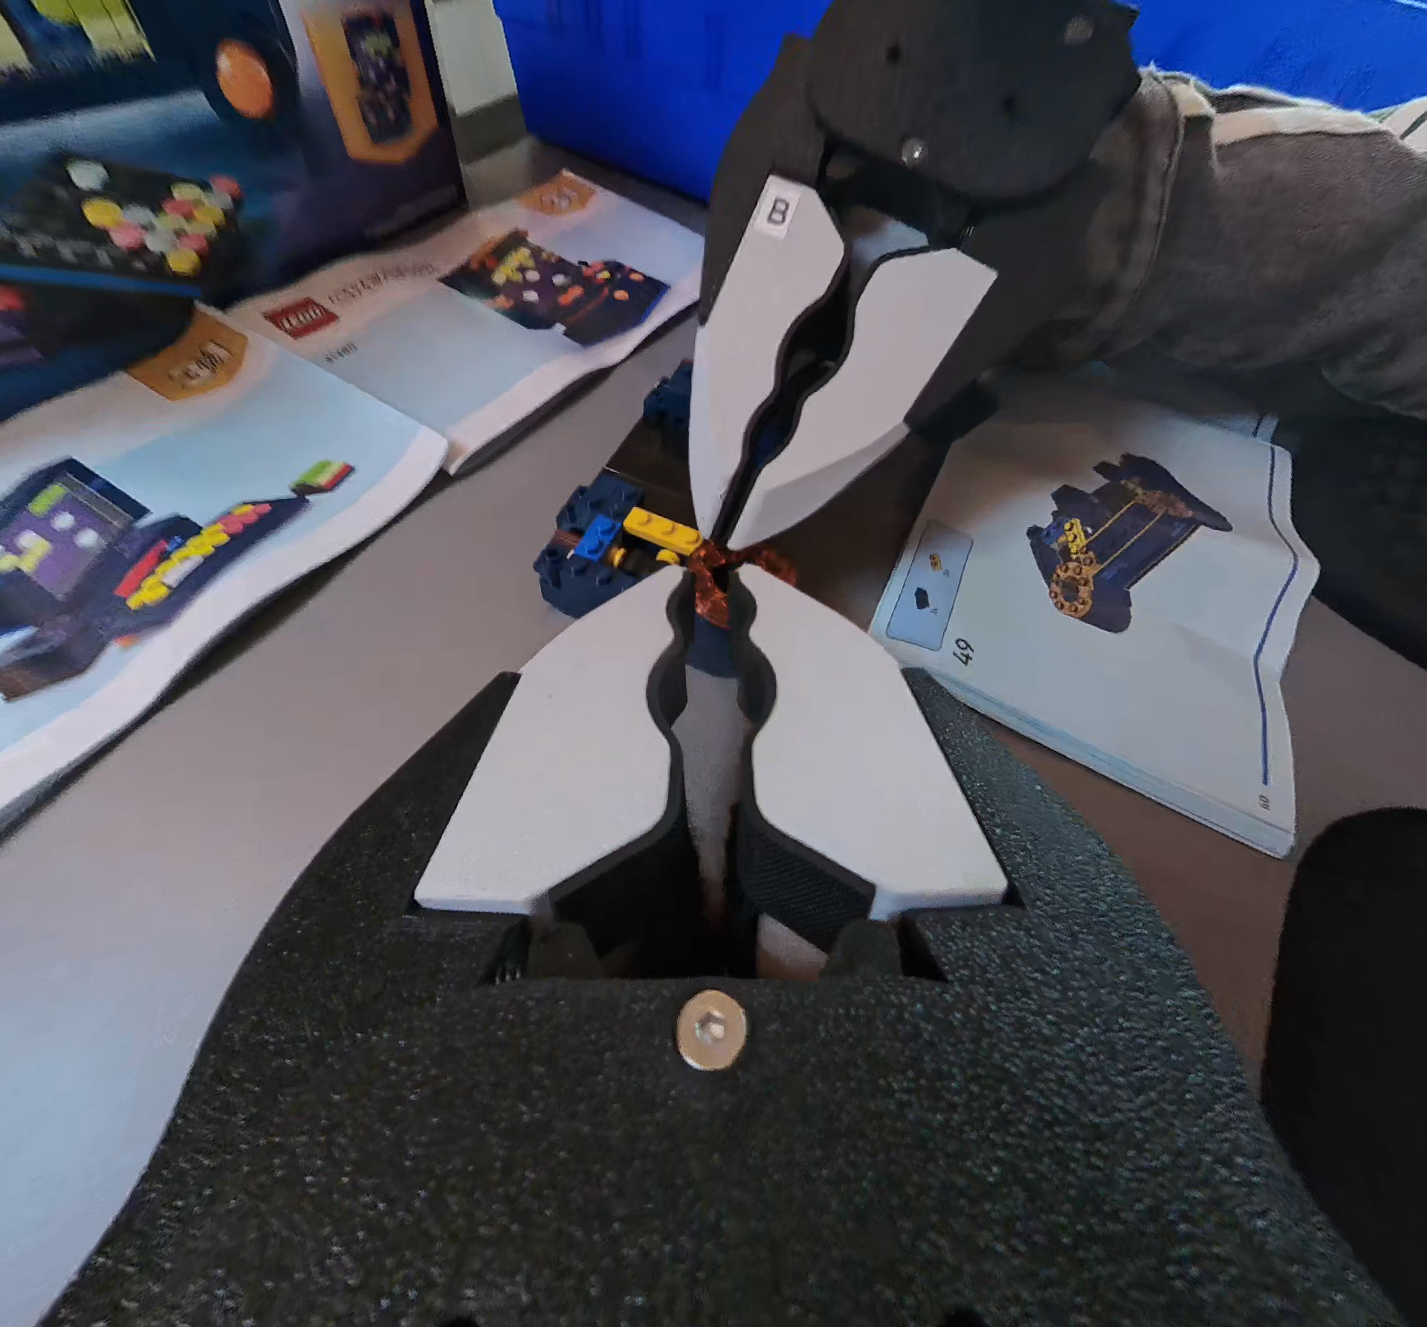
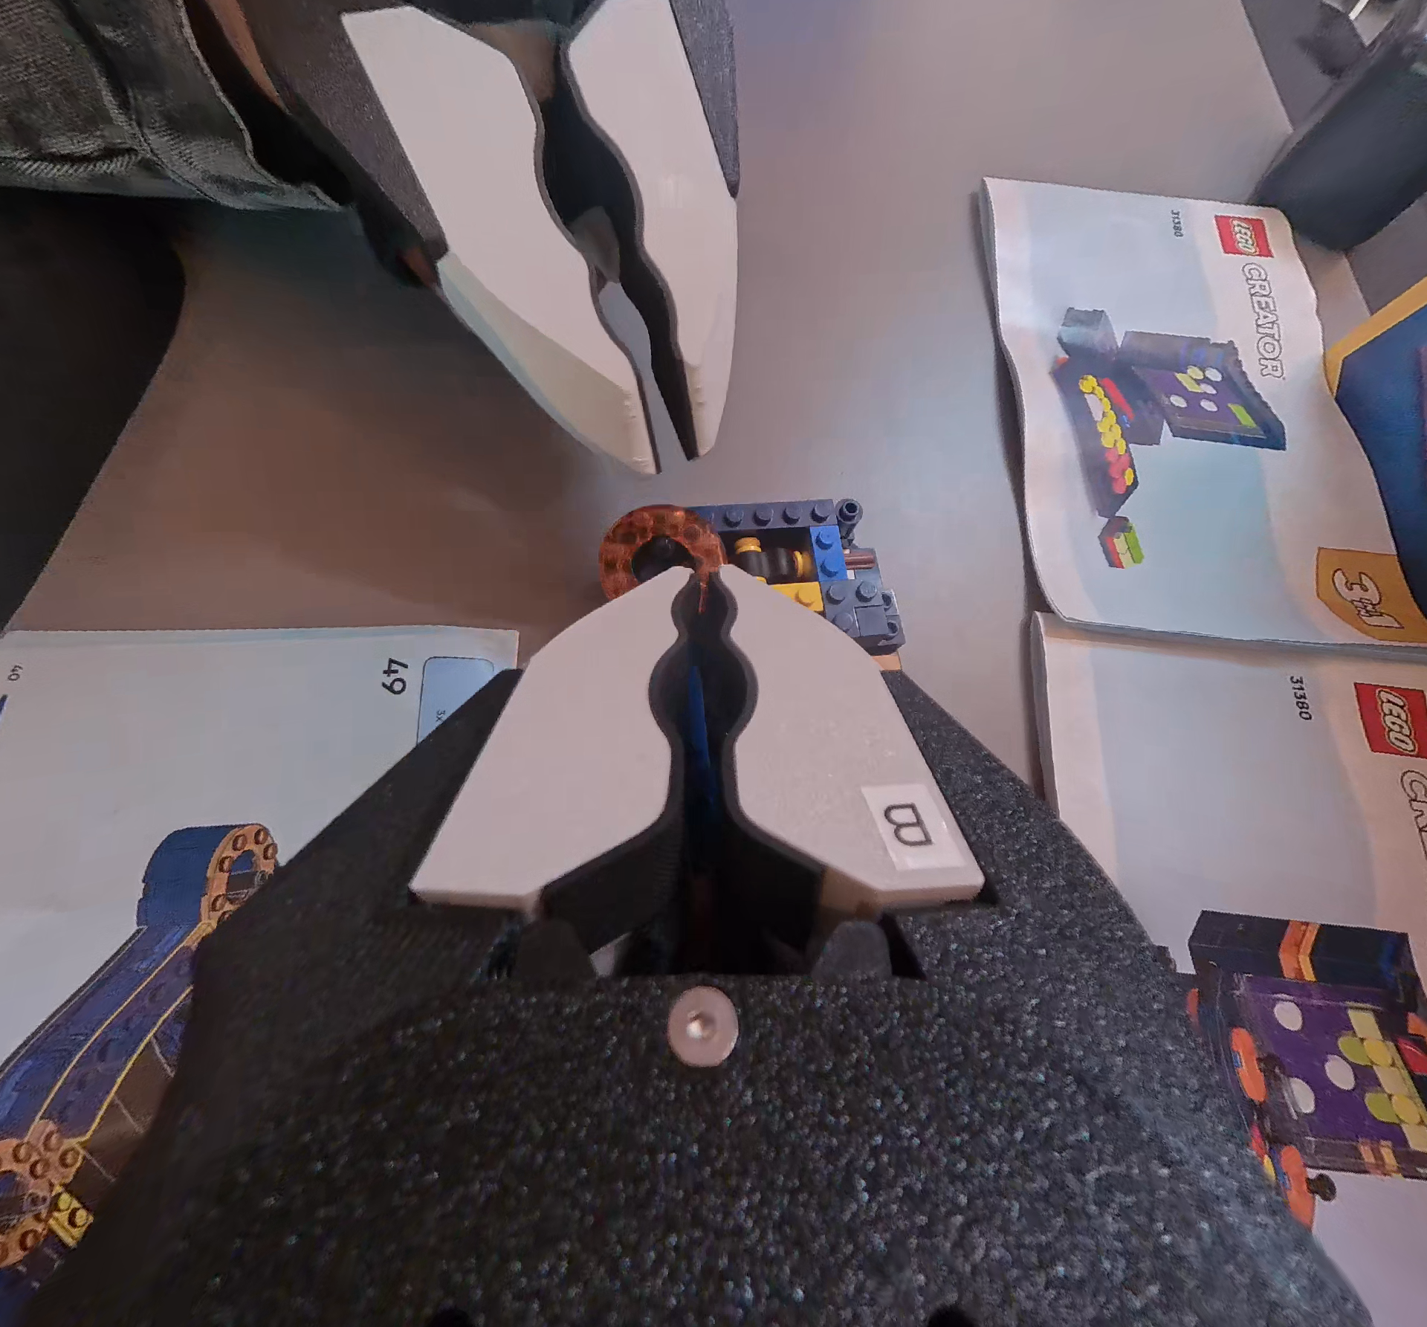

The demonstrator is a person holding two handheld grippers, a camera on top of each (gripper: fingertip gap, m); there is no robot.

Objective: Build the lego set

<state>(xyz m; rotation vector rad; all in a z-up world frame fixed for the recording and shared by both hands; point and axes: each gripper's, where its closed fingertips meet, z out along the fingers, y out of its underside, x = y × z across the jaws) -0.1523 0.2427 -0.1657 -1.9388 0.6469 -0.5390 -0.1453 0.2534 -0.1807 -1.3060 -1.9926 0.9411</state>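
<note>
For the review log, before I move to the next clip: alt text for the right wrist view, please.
The right gripper is pinched shut on the rim of a translucent orange ring fixed to a small dark blue brick model on a grey table. The left gripper hangs just above, tips apart from the ring. Instruction booklets lie around.

Writing shows in several places, none of it copied here; a white sticker [image 2: 911, 826] with one black character sits on a finger of the right gripper [image 2: 704, 579]; two closed booklets [image 2: 1143, 402] each bear a red square logo, a printed title and a small number, and the farther one also a gold badge; the open booklet [image 1: 1120, 633] carries black page numbers at its corners.
</note>
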